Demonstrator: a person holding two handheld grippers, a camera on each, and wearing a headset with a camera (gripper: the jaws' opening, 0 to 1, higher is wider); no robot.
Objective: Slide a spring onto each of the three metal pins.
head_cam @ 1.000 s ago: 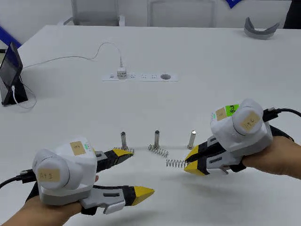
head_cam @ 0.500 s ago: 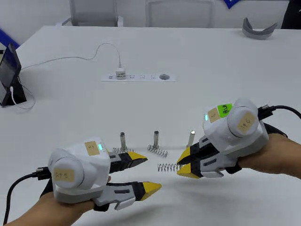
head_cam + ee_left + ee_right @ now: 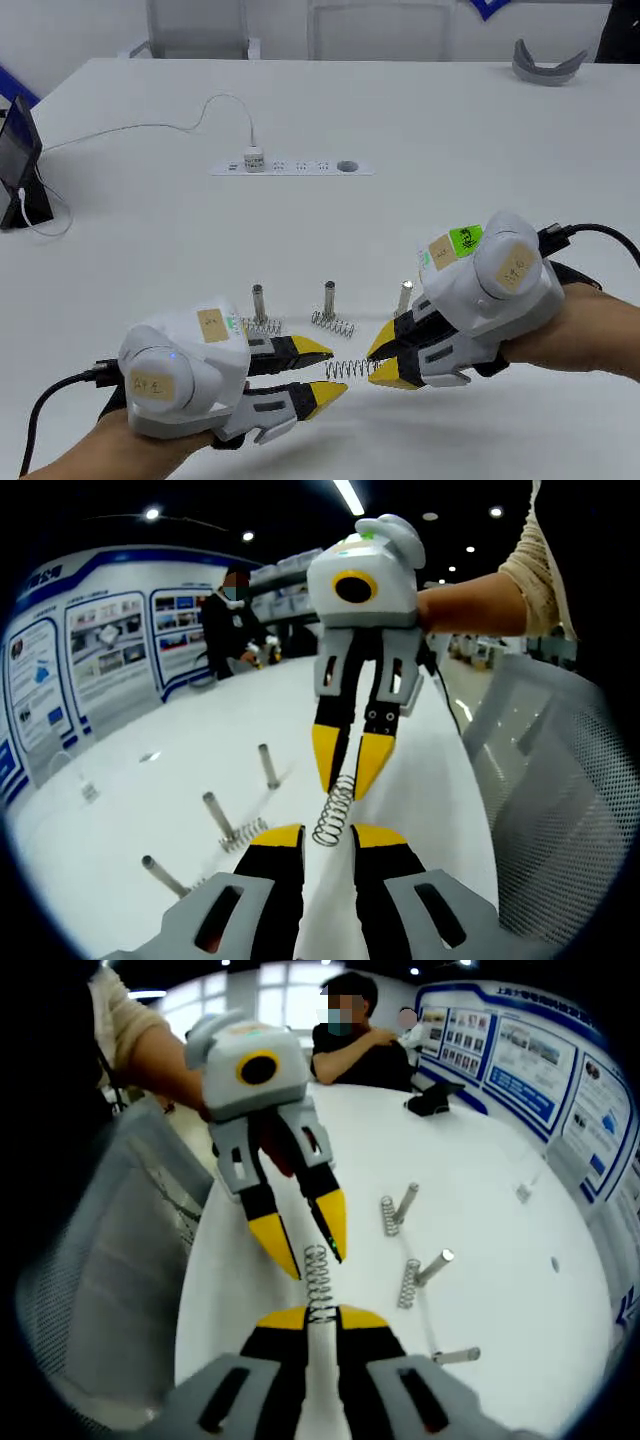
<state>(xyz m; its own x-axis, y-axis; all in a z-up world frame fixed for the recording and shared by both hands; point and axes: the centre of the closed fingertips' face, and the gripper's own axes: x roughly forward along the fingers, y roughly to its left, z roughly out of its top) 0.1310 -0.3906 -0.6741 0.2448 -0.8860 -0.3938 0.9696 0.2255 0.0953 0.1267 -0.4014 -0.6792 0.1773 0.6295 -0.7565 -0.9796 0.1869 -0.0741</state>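
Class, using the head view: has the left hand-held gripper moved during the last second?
Yes. The left hand-held gripper moved right, from below the left pin to below the middle pin.

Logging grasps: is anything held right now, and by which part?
The right gripper holds a spring by one end in its jaws; the left gripper is open.

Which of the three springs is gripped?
The spring pinched in the right gripper, reaching toward the open left gripper. The other two springs lie on the table beside the left pin and middle pin.
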